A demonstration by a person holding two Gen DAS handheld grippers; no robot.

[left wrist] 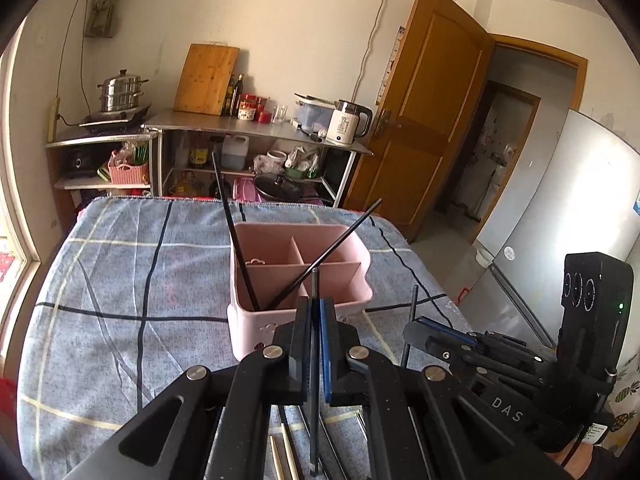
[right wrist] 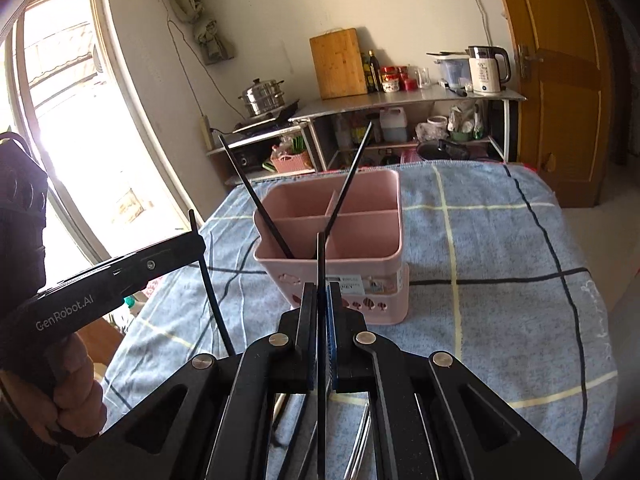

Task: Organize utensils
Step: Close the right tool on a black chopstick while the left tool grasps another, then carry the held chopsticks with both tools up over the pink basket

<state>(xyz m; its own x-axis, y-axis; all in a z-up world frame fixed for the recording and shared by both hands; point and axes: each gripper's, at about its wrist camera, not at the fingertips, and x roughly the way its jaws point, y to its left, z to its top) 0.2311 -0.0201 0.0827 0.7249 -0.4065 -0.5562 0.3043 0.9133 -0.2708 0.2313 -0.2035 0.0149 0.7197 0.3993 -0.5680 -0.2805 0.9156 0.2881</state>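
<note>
Both fingers (left wrist: 305,322) (right wrist: 310,312) clamped — one black chopstick (left wrist: 315,360) each

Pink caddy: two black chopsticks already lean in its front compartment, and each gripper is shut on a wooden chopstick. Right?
Not quite. Each gripper, left and right, is shut on a black chopstick, not a wooden one; both wrist views show this. Two black chopsticks do lean in the pink caddy.
</note>
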